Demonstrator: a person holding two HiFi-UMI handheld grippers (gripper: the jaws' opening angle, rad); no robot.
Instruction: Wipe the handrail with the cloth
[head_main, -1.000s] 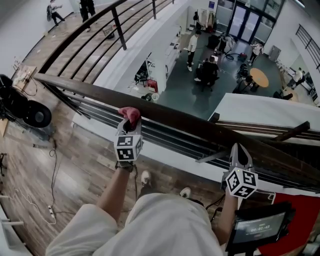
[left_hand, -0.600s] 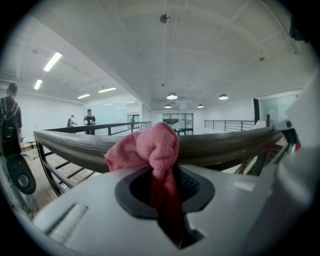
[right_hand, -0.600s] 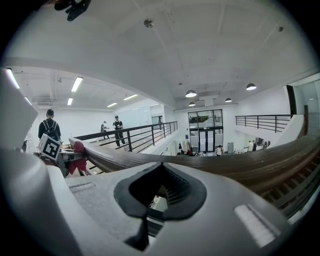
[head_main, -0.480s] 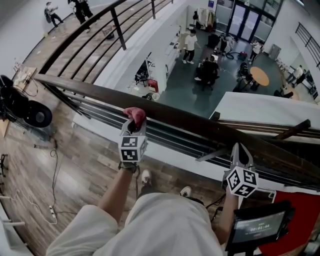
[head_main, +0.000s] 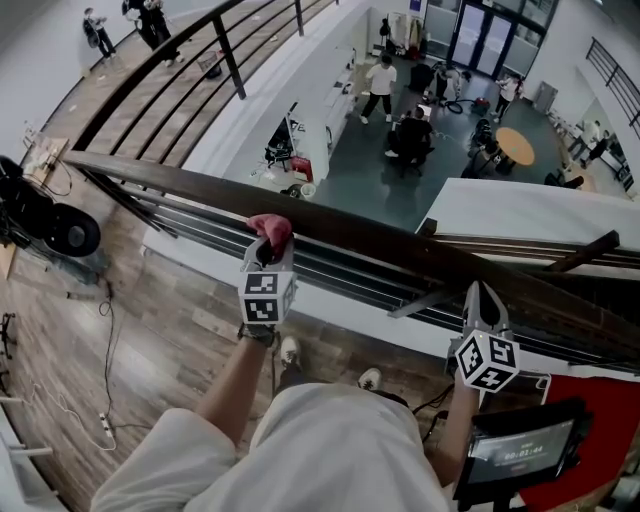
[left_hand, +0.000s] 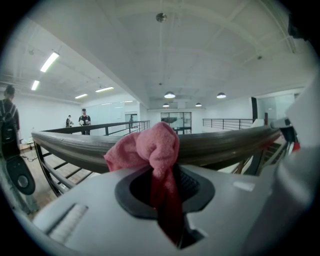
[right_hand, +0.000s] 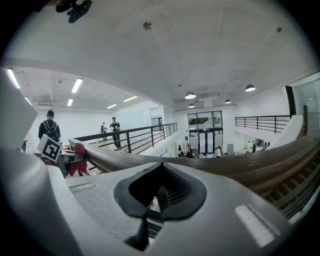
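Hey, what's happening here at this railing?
A person stands at a balcony handrail with tongs in each hand. The left tongs are clamped on a pink cloth, holding it against the rail. The right tongs are shut and empty, held near the rail further along.

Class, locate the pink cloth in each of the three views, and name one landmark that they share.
Head view: the cloth is left of centre, on the handrail, held by the left gripper.
Left gripper view: the cloth is at centre, bunched between the jaws against the handrail.
Right gripper view: the cloth is small, at far left, beside the handrail.
Shared landmark: the handrail.
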